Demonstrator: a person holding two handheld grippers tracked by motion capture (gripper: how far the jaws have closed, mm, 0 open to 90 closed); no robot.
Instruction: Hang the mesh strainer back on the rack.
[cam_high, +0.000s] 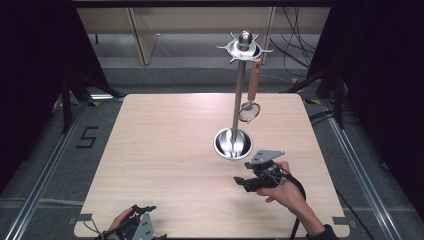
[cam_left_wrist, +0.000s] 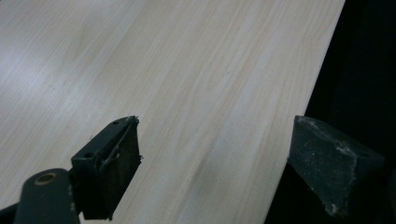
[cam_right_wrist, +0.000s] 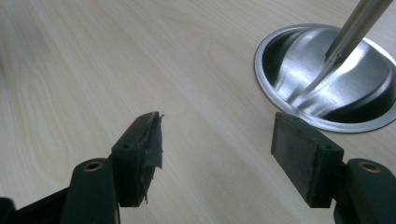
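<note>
While both grippers have their fingers open and empty, the right gripper (cam_high: 246, 182) waits just beside the stand (cam_high: 238, 95) base; the strainer (cam_high: 251, 95) hangs upright from the stand's top, far from the left gripper (cam_high: 141, 210).

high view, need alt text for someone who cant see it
A steel utensil stand with a round base stands on a light wooden table, a small wooden-handled strainer hanging from its top ring. A person's right gripper is held near the base; the left gripper is at the table's near edge.
</note>
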